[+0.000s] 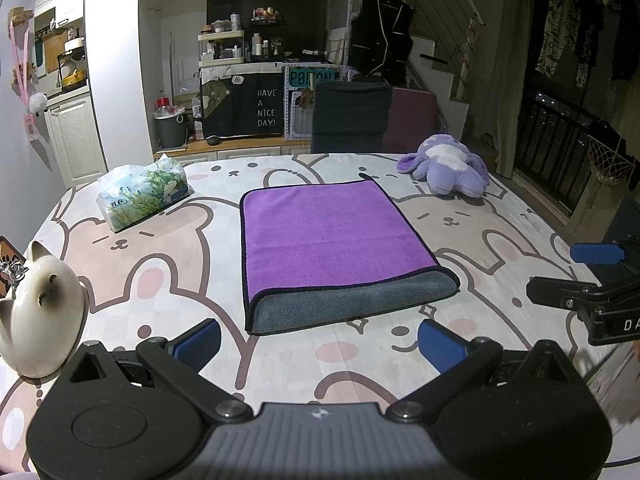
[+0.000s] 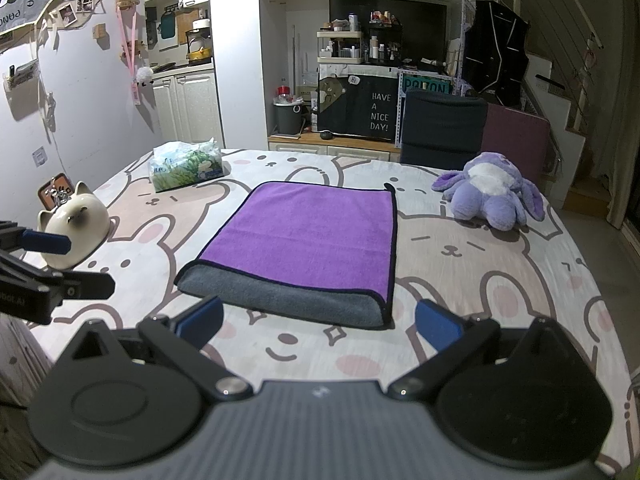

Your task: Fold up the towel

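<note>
On the table (image 1: 500, 240) with its bunny-print cloth, the towel (image 1: 332, 236) lay flat in the middle, folded once, purple side up with a grey strip showing along the edge nearest you. Your left gripper (image 1: 320, 340) hung just short of that grey edge, its blue fingers (image 1: 200, 340) spread wide apart and holding nothing. Your right gripper (image 2: 320, 326) hung the same way, fingers apart and empty. A tissue pack (image 1: 142, 194), a cat figurine (image 1: 40, 308) and a purple plush toy (image 1: 448, 168) sat around the towel, apart from it.
</note>
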A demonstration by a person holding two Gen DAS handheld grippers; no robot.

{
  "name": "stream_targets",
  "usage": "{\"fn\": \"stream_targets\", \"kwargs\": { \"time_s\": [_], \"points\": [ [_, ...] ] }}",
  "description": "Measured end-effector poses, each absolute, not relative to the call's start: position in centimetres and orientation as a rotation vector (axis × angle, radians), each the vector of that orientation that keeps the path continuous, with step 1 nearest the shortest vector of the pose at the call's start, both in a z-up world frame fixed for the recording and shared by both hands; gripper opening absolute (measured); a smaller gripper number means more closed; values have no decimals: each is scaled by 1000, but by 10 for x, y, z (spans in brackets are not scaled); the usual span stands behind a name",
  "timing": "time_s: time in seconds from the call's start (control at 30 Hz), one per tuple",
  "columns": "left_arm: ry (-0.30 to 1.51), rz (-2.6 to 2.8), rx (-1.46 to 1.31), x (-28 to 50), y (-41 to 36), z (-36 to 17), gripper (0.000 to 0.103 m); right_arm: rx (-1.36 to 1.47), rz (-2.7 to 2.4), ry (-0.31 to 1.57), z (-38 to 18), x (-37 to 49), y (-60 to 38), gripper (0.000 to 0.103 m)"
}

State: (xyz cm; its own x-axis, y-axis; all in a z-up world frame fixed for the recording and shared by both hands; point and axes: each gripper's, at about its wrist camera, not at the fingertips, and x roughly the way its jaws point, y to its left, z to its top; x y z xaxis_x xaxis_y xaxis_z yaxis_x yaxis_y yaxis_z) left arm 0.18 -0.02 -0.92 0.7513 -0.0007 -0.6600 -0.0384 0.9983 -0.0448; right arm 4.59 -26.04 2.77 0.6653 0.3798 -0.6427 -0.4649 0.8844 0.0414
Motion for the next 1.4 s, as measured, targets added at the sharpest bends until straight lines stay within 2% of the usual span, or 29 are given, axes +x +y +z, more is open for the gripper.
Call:
{"fn": "stream_targets", "kwargs": {
  "time_s": [1.17, 1.4],
  "points": [
    [719, 20, -55, 2, 0, -9, 103, -132, 478, 695, 27, 46, -260, 103],
    [710, 31, -51, 0, -8, 4, 103, -129, 474, 690, 25, 44, -260, 103]
  ]
}}
